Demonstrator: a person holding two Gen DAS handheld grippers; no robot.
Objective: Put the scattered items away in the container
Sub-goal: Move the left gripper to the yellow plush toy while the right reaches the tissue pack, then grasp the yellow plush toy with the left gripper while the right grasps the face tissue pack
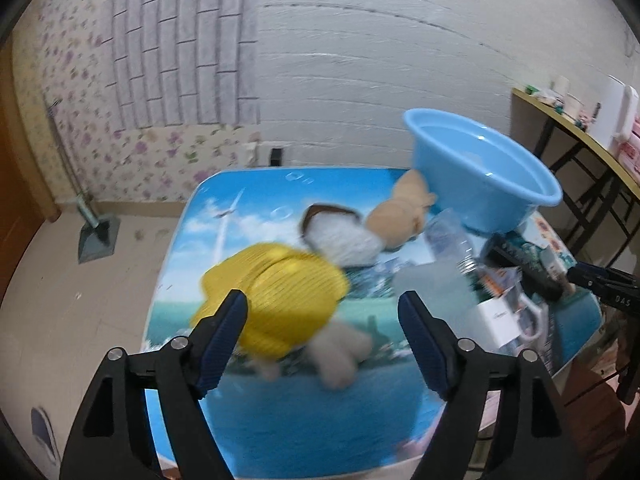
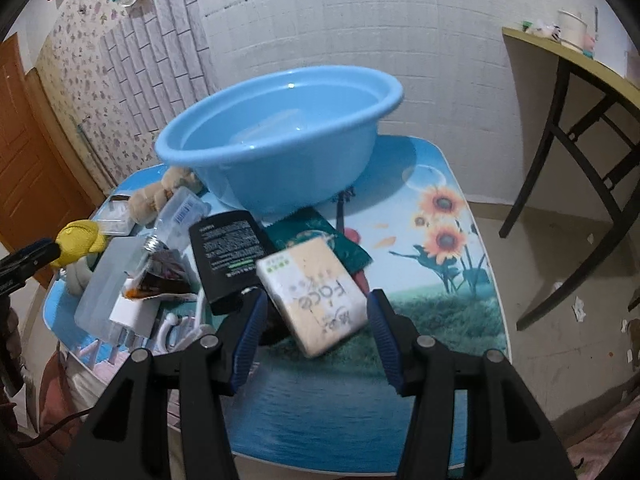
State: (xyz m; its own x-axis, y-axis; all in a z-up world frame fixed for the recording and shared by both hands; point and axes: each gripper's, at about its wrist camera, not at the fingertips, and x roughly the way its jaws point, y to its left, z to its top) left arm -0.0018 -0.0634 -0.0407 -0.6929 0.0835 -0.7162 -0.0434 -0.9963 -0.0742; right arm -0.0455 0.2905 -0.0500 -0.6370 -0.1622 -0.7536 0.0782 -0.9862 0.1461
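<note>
Left gripper (image 1: 322, 316) spread wide over the near edge of the low table with the printed blue sky-and-sea top (image 1: 280, 412), nothing pinched between the blue-padded fingers (image 1: 224, 336). Just ahead of them, blurred: a soft plush toy in a yellow knitted garment (image 1: 276, 280), pale feet toward the table's near edge, lying on the tabletop. Further back, a second tan plush figure (image 1: 400, 208) lying against the foot of the round light-blue plastic basin (image 1: 480, 168), which sits at the table's far right.

Right gripper (image 2: 316, 332) partly spread, fingers either side of a cream tissue packet printed "Face" (image 2: 312, 296). Packet tilted and blurred, looks clear of both pads, though contact hard to judge. Behind it, a black flat rectangular bottle with small white text (image 2: 228, 256) leaning on the heap, a dark green pouch (image 2: 320, 232) lying at the basin's foot, a clear sachet with dark reddish contents (image 2: 160, 276), a frosted translucent plastic box (image 2: 104, 280), a white plug-like block (image 2: 132, 312). Basin behind the heap, near the middle of the table, holding only a faint clear box shape, too dim to identify. Heap of clutter piled on the table's left side in the right wrist view, between the two grippers.
</note>
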